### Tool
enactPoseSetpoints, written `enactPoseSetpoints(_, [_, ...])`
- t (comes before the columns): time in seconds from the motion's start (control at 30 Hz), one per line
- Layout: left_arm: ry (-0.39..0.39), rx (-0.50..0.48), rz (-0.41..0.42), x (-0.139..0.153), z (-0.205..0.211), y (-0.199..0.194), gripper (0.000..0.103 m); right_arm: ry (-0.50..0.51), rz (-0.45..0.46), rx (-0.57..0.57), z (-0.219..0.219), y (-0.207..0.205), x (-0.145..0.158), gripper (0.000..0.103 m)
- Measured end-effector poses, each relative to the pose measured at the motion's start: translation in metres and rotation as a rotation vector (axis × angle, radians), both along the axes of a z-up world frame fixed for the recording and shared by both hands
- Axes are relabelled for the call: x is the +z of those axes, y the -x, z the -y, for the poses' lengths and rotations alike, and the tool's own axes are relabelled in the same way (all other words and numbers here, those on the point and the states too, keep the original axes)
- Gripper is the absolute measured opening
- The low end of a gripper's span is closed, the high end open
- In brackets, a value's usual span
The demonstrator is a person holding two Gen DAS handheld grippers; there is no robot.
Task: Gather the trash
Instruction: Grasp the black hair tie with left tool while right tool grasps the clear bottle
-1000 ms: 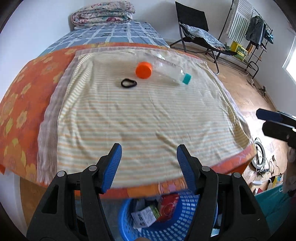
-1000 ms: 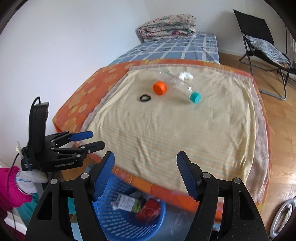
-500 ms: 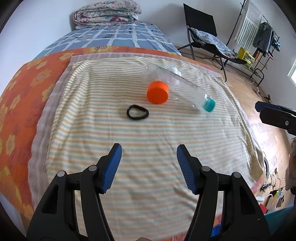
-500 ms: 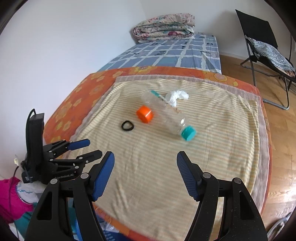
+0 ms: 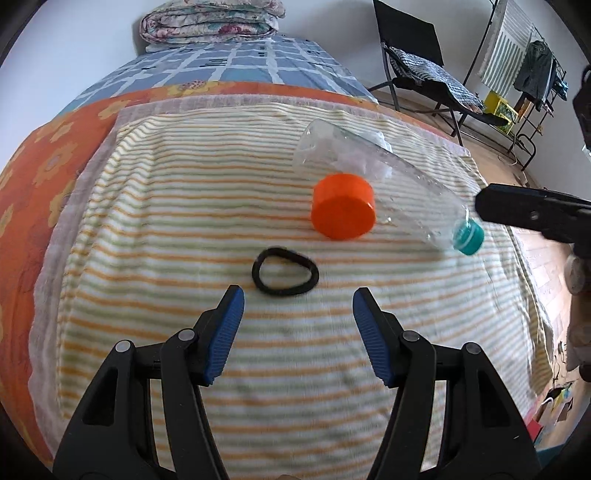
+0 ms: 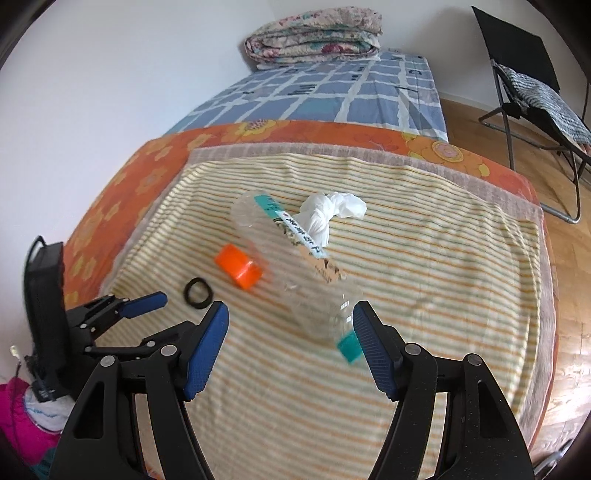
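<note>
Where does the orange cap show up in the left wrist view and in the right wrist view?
Left wrist: orange cap right of centre, beyond the black hair tie, against the clear bottle.
Right wrist: orange cap left of centre, between the hair tie and the bottle.
Shared landmark: the folded quilt at the bed's far end.

Lying on the towel (image 5: 147,221) spread over the bed (image 6: 332,96): bottle (image 5: 388,177) resting on its side, cap (image 5: 343,212) touching its near flank, hair tie (image 5: 284,271) sitting just before the cap, crumpled tissue (image 6: 328,218) lying behind the bottle. Sitting at the bed's far end: folded quilt (image 6: 314,37). Standing right of the bed, on the floor: folding chair (image 6: 532,70).
</note>
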State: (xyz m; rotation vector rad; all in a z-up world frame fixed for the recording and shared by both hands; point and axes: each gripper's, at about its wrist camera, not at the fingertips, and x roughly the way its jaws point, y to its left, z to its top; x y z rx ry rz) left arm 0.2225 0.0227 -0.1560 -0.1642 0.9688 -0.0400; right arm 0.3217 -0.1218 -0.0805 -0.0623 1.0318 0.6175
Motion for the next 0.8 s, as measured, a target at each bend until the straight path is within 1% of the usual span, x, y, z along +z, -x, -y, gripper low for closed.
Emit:
enactPoseSetpoints(0.1, [0.000, 0.007, 0.006, -0.004, 0.000, -0.009, 0.064, 0.029, 0.016, 0.001, -0.008, -0.009, -0.006, 0.070])
enactPoseSetpoints(0.17, [-0.021, 0.002, 0.004, -0.008, 0.002, -0.013, 0.064, 0.037, 0.020, 0.000, -0.012, -0.014, -0.010, 0.070])
enactPoseSetpoints(0.2, [-0.034, -0.002, 0.002, -0.010, 0.003, -0.015, 0.063, 0.041, 0.023, -0.003, -0.014, -0.017, -0.012, 0.070])
enactPoseSetpoints(0.23, [-0.039, -0.006, -0.003, -0.013, 0.004, -0.017, 0.058, 0.044, 0.027, -0.007, -0.015, -0.020, -0.014, 0.070])
enactPoseSetpoints(0.27, [-0.044, -0.006, -0.006, -0.015, 0.004, -0.017, 0.056, 0.047, 0.029, -0.011, -0.016, -0.023, -0.017, 0.070])
enactPoseSetpoints(0.33, [-0.049, -0.009, 0.009, -0.016, 0.003, -0.018, 0.056, 0.045, 0.021, -0.015, -0.018, -0.027, -0.023, 0.070])
enactPoseSetpoints(0.47, [-0.068, -0.011, 0.024, -0.017, 0.002, -0.020, 0.040, 0.072, 0.023, -0.005, -0.025, -0.032, -0.033, 0.070])
enactPoseSetpoints(0.5, [-0.065, -0.010, 0.029, -0.018, 0.001, -0.020, 0.039, 0.082, 0.026, 0.001, -0.027, -0.032, -0.036, 0.070])
enactPoseSetpoints(0.57, [-0.065, -0.008, 0.032, -0.018, -0.002, -0.021, 0.032, 0.077, 0.023, 0.012, -0.030, -0.034, -0.038, 0.070])
enactPoseSetpoints(0.6, [-0.067, -0.008, 0.035, -0.018, -0.003, -0.021, 0.030, 0.075, 0.022, 0.014, -0.031, -0.034, -0.039, 0.070])
enactPoseSetpoints(0.67, [-0.070, -0.009, 0.037, -0.018, -0.005, -0.021, 0.022, 0.077, 0.025, 0.021, -0.034, -0.035, -0.040, 0.070])
enactPoseSetpoints(0.7, [-0.068, -0.009, 0.037, -0.018, -0.006, -0.021, 0.020, 0.078, 0.025, 0.026, -0.035, -0.035, -0.041, 0.070])
enactPoseSetpoints(0.77, [-0.062, -0.006, 0.035, -0.018, -0.008, -0.020, 0.013, 0.090, 0.029, 0.041, -0.040, -0.034, -0.043, 0.070])
enactPoseSetpoints(0.8, [-0.059, -0.006, 0.034, -0.017, -0.009, -0.020, 0.012, 0.100, 0.038, 0.050, -0.043, -0.032, -0.043, 0.070])
